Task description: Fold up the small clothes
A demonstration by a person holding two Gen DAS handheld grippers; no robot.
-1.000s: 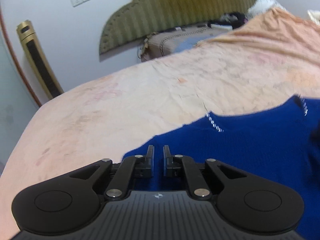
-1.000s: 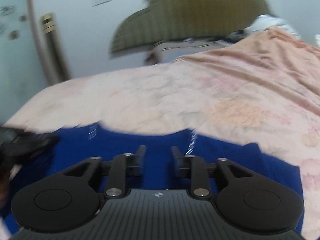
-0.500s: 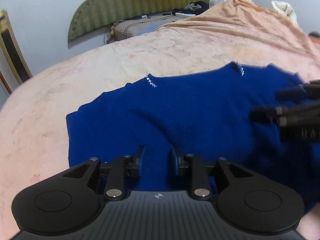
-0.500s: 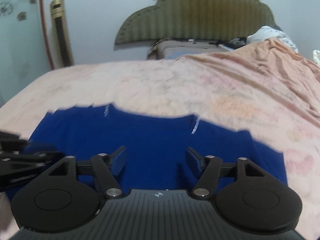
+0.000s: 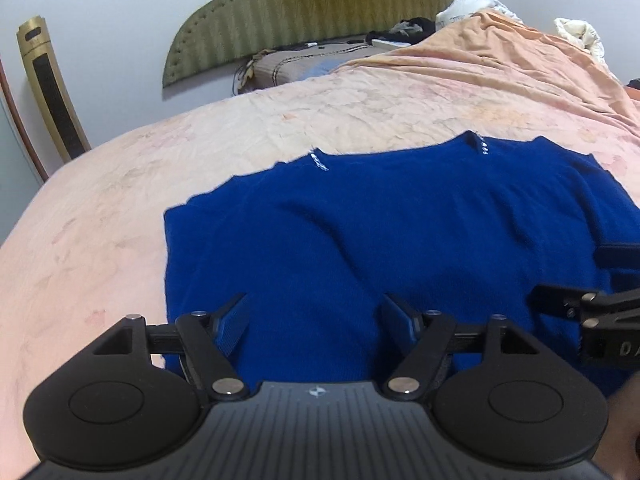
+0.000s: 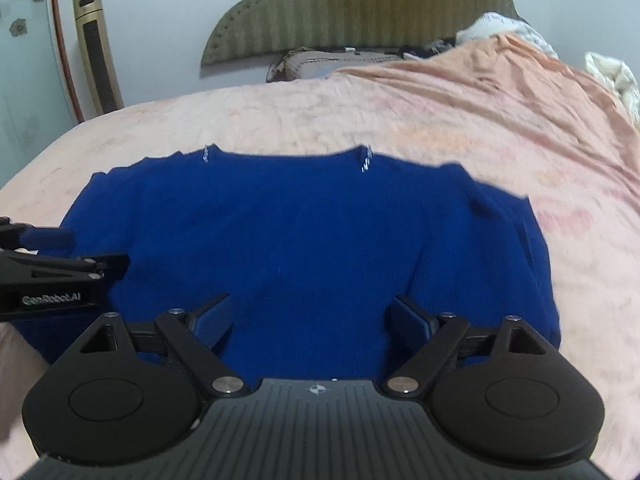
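A dark blue knitted top (image 5: 380, 232) (image 6: 304, 236) lies spread flat on the peach bedspread (image 5: 120, 208) (image 6: 520, 128), with two small silvery trims at its far edge. My left gripper (image 5: 316, 318) hovers over the garment's near left part, its jaws opening, and only flat cloth lies below the gap. My right gripper (image 6: 310, 318) hangs over the near right part, its jaws opening wide too, nothing gripped. Each gripper shows at the edge of the other's view: the right gripper (image 5: 592, 280), the left gripper (image 6: 72, 252).
A green padded headboard (image 6: 360, 8) and a brown pillow (image 5: 304, 64) sit at the far end of the bed. Crumpled white bedding (image 6: 612, 72) is piled at the far right. A gold tower fan (image 5: 52, 92) stands by the wall at left.
Both grippers have let go of the blue top and pulled back toward its near edge. Their jaws have spread from nearly shut to wide apart. The garment now lies flat.
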